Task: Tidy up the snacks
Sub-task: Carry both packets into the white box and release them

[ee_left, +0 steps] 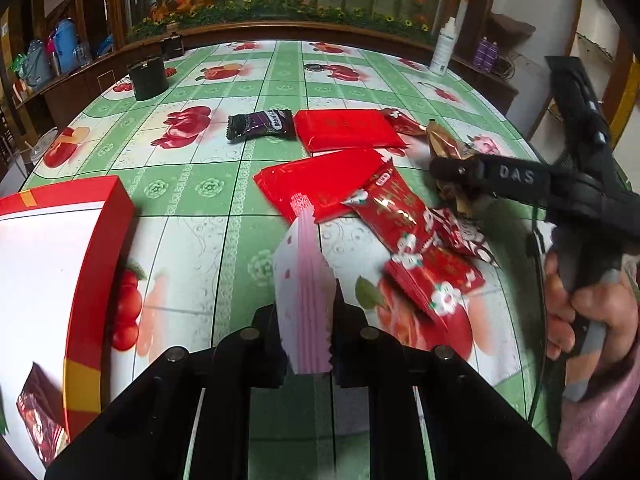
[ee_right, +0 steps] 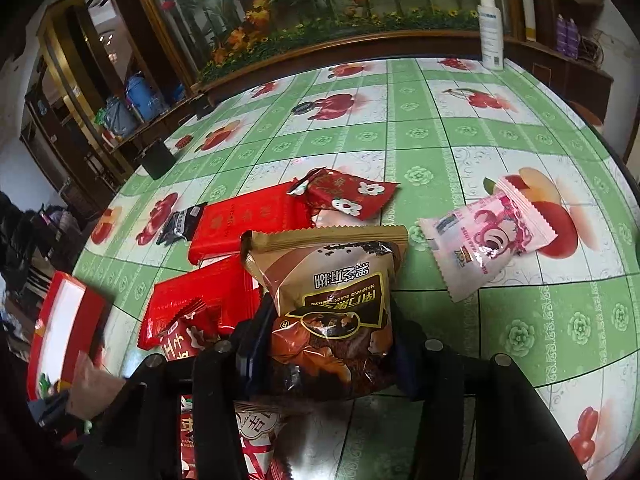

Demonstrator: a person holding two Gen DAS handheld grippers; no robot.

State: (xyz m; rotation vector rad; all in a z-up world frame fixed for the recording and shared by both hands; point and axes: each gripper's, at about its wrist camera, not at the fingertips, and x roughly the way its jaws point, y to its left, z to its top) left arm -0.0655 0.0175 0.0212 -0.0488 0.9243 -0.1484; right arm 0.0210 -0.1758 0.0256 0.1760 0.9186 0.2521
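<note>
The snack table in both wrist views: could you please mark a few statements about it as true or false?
1. The left gripper is shut on a pink-and-white packet. True.
2. The right gripper has a brown-and-gold sesame packet between its fingers. True.
3. The red box is closed with a lid. False: it is open, showing a white interior.
4. The pink bear packet lies inside the red box. False: it lies on the tablecloth.
5. A white spray bottle stands upright at the table's far edge. True.
</note>
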